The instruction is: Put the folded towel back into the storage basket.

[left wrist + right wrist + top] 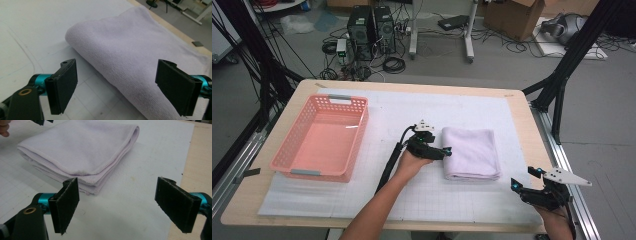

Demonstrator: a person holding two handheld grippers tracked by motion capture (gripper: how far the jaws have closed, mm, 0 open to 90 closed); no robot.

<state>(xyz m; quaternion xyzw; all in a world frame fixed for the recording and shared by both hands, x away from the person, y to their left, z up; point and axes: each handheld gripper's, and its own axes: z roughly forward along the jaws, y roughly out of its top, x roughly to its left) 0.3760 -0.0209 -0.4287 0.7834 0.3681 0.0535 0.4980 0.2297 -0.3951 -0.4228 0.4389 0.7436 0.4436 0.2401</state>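
A folded pale lilac towel [471, 151] lies on the white gridded mat [377, 197], right of the table's middle. My left gripper [447, 151] sits at the towel's left folded edge, jaws wide open and empty; in the left gripper view the towel [140, 50] lies just ahead between the pads. My right gripper [524, 184] is open near the table's front right corner, a little short of the towel's near right corner. In the right gripper view the towel [82, 147] shows stacked hemmed layers ahead.
A pink plastic basket [322, 137], empty, stands on the left side of the mat. The wooden table edge [542, 145] runs close on the right. Computers, cables and a cardboard box sit on the floor beyond the table.
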